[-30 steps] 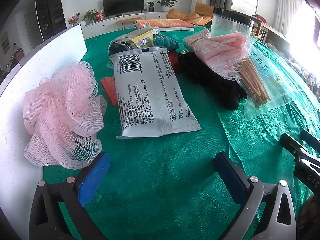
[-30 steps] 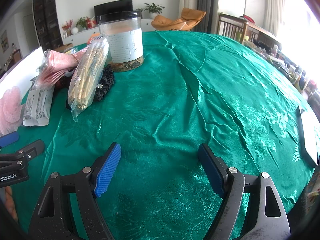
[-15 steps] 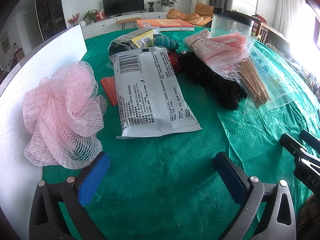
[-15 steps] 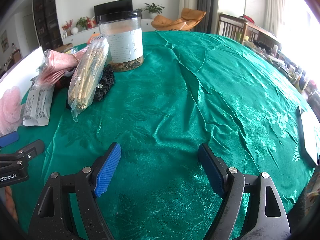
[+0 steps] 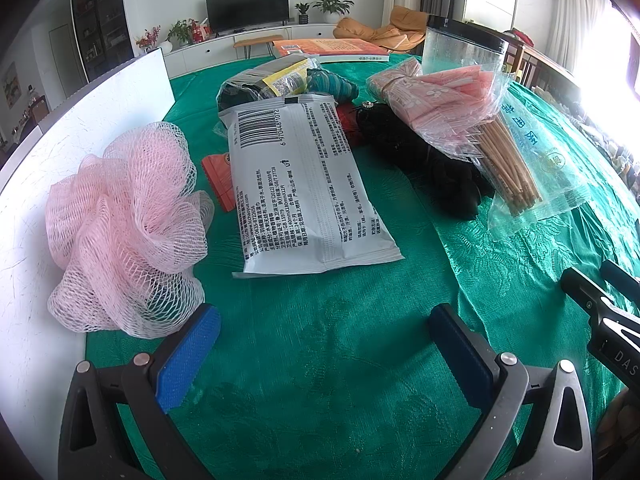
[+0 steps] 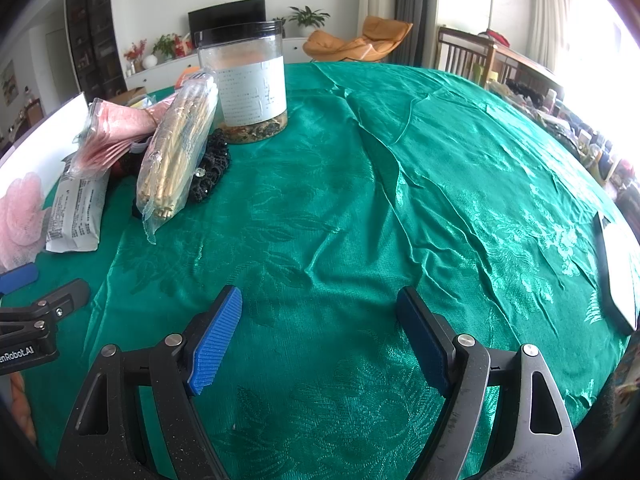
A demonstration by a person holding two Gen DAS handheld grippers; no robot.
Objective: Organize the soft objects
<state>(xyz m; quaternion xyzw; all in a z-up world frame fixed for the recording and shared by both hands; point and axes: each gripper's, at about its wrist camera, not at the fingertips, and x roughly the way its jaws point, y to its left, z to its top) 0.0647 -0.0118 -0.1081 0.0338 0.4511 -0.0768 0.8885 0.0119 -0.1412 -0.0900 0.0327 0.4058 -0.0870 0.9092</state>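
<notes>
A pink mesh bath sponge (image 5: 124, 224) lies at the left, against a white board (image 5: 24, 216), just ahead of my left gripper's left finger. A white wipes packet (image 5: 304, 188) lies in the middle. Behind it lie a black knitted item (image 5: 420, 160), a bag of pink cloth (image 5: 436, 100) and a teal item (image 5: 334, 86). My left gripper (image 5: 326, 340) is open and empty above the green cloth. My right gripper (image 6: 318, 328) is open and empty over bare cloth; the sponge (image 6: 18, 216) and the packet (image 6: 76, 212) show at its far left.
A bag of wooden chopsticks (image 5: 508, 172) rests on the black item. A clear jar with a black lid (image 6: 248, 88) stands behind the pile. An orange book (image 5: 332, 48) lies at the back. A flat white tray (image 6: 620, 272) sits at the table's right edge.
</notes>
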